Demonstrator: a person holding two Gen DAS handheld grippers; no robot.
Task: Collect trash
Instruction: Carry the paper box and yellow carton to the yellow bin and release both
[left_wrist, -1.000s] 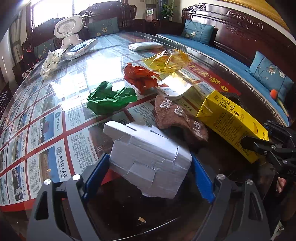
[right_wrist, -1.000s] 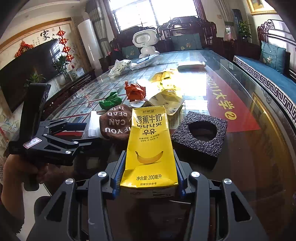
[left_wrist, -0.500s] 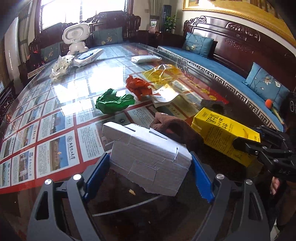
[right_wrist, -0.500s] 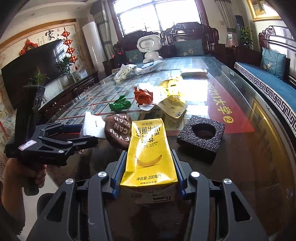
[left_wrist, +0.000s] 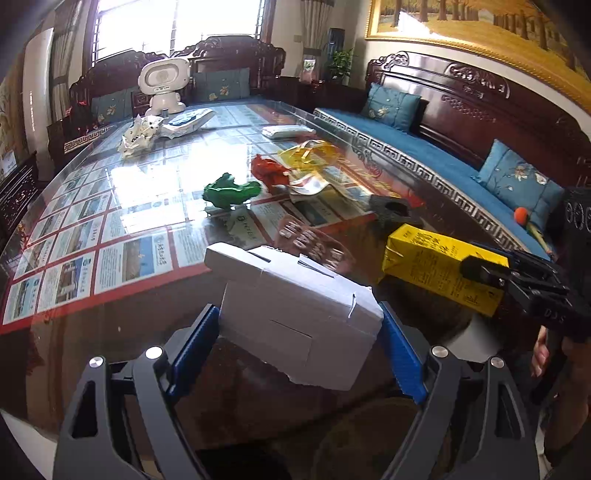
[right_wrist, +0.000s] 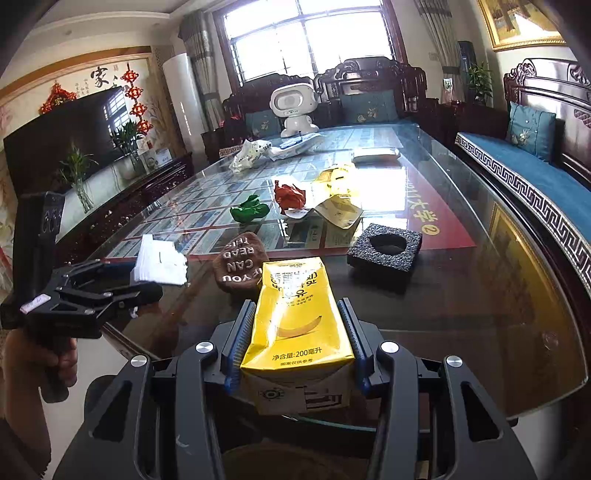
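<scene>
So both tools are loaded right now. The right tool (right_wrist: 299, 341) is clamped on a yellow banana milk carton (right_wrist: 297, 321), blue pads pressed on its 2 long sides. The carton's long axis runs straight out along the fingers, base toward the camera, top pointing away over the worktop (right_wrist: 480, 295). It's held up off the glass, near the front edge.

The left tool (left_wrist: 299, 332) sits spread wide but still gripping: a torn white cardboard box (left_wrist: 295, 306) fills the gap, pads touching both sides. The box's long axis goes across the fingers, and it's tilted, far-left corner higher.

Still lying on the worktop: a brown pouch (right_wrist: 240, 264) with "IF YOU CAN READ THIS" on it just past the carton, a black foam block (right_wrist: 384, 251) with a round hole in it (I can't see anything inside), a green crumpled wad (right_wrist: 249, 211), a red crumpled wad (right_wrist: 290, 195), and yellow wrappers (right_wrist: 338, 184) beside it. A white crumpled bag (right_wrist: 249, 155) sits further back near a white toy robot (right_wrist: 293, 110).
</scene>
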